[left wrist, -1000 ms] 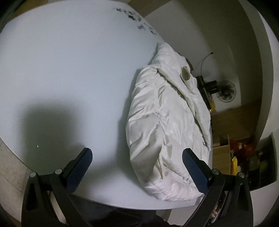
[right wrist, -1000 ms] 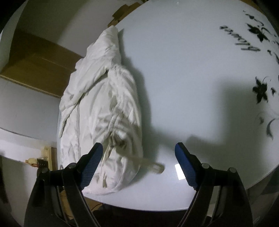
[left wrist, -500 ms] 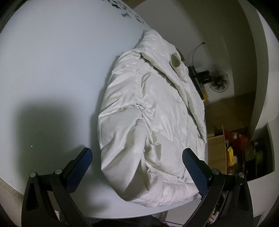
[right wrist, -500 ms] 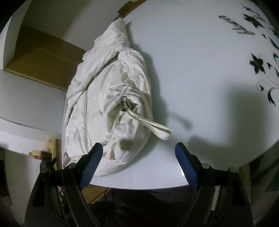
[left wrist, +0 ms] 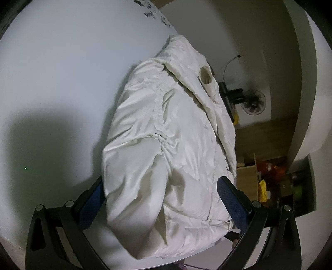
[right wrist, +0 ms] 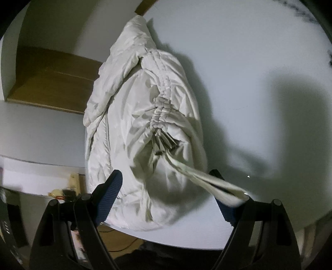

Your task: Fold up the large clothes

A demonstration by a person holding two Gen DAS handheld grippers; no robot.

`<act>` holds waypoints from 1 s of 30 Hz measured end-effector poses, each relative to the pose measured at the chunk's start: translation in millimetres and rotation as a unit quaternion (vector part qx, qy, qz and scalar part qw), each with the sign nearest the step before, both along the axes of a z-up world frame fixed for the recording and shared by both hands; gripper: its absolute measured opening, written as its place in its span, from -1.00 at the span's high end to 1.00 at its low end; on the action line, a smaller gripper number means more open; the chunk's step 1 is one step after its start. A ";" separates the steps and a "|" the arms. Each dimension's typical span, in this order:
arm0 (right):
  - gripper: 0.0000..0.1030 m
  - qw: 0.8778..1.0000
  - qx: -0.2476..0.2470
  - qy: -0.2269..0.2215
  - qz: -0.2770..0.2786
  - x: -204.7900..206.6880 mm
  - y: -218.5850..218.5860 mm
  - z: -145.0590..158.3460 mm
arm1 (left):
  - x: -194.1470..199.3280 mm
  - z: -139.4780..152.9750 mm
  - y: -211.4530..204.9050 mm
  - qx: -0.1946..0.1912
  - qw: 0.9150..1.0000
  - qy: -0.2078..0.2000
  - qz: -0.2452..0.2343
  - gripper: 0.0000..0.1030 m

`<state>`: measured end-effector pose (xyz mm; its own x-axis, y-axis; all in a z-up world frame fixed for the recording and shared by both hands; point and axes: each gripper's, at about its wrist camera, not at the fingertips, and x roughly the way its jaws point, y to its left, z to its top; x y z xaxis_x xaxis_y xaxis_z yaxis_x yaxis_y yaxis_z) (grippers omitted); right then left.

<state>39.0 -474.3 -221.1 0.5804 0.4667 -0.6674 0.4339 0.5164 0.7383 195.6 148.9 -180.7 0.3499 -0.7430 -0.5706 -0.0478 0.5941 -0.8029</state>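
A white puffy jacket lies bunched lengthwise along one side of a round white table. My left gripper is open, and the jacket's near end bulges between its fingers and hides part of the left one. In the right wrist view the other end of the jacket shows a gathered drawstring seam with metal tips. My right gripper is open around that end. A loose fabric strap trails from the seam and lies across the right finger.
The table's rim runs just under both grippers. Black flower print marks the far tabletop. Beside the table are a standing fan, cardboard boxes with clutter and a brown wooden panel.
Both grippers have closed in on the jacket, so each end now sits between open fingers. The strap, earlier flat on the table, now drapes over the right gripper's right finger.
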 end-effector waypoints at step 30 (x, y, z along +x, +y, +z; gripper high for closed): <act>0.70 0.999 -0.032 0.026 -0.021 33.3 18.8 -11.4 | 29.2 -13.7 -28.8 0.021 0.999 0.027 -0.031 0.40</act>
